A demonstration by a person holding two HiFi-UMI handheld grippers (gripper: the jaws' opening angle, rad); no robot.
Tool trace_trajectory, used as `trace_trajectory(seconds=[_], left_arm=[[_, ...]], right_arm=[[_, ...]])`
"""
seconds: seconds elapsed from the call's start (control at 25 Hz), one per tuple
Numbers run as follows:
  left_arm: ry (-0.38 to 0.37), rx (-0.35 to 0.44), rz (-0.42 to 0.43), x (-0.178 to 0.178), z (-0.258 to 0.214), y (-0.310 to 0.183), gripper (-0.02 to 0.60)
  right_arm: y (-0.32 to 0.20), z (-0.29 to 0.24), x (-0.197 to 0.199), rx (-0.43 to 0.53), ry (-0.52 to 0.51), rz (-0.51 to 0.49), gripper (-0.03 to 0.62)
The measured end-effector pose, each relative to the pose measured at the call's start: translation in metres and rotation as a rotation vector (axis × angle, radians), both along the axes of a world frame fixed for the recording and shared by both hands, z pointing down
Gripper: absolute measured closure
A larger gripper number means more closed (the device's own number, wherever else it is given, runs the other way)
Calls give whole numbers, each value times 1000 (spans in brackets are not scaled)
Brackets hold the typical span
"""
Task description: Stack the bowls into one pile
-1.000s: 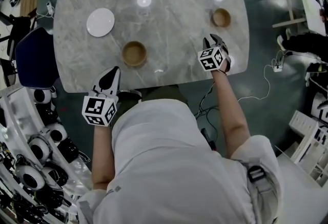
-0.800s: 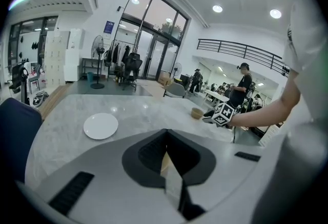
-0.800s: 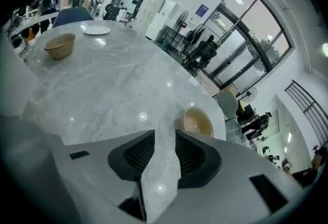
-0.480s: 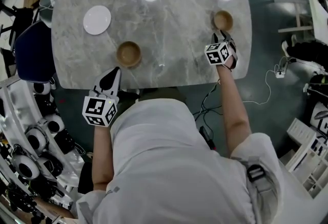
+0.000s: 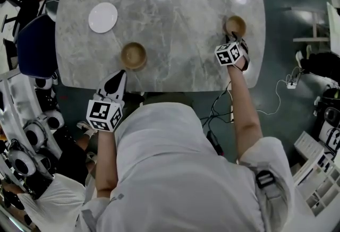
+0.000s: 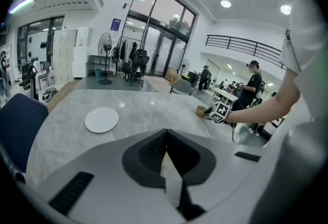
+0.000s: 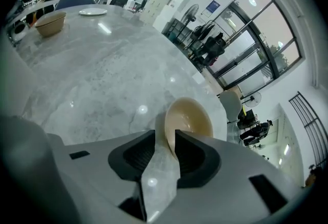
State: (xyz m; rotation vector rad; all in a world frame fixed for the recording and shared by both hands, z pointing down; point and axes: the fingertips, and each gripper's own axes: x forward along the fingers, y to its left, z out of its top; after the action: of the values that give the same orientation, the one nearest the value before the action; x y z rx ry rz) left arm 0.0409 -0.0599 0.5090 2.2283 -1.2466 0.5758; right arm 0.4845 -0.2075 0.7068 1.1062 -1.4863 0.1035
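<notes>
Bowls rest well apart on the grey marble table (image 5: 180,29), so stacking has not begun. A white plate (image 5: 102,17) lies far left. The left bowl (image 5: 133,54) sits close to the near edge. The right bowl (image 5: 235,26) sits toward the right end.

The right gripper (image 5: 232,39) reaches over the right bowl's near side. The left gripper (image 5: 118,76) hovers off the near edge, short of the left bowl.

A thin rim grip is likely the main risk, since the bowl could tilt or slip once lifted.

The head view hides the right jaws behind the marker cube. The right gripper view shows them slightly apart, astride that bowl's near rim, not yet clamped. The left gripper view shows its jaws pressed together, holding nothing.
</notes>
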Motion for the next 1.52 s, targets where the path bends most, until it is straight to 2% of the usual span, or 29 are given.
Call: trace_trajectory(seconds=[0.36, 1.0, 1.28, 1.52], left_arm=[[-6, -5, -18, 0, 2, 0, 578], [7, 5, -35, -15, 2, 8, 578], [28, 22, -39, -32, 0, 15, 578], [42, 35, -49, -59, 0, 23, 578]], right_arm=[[-6, 7, 0, -4, 29, -27, 539], [-1, 0, -22, 5, 59, -70, 569], [5, -13, -50, 15, 68, -103, 569], [12, -25, -90, 16, 75, -146, 569]])
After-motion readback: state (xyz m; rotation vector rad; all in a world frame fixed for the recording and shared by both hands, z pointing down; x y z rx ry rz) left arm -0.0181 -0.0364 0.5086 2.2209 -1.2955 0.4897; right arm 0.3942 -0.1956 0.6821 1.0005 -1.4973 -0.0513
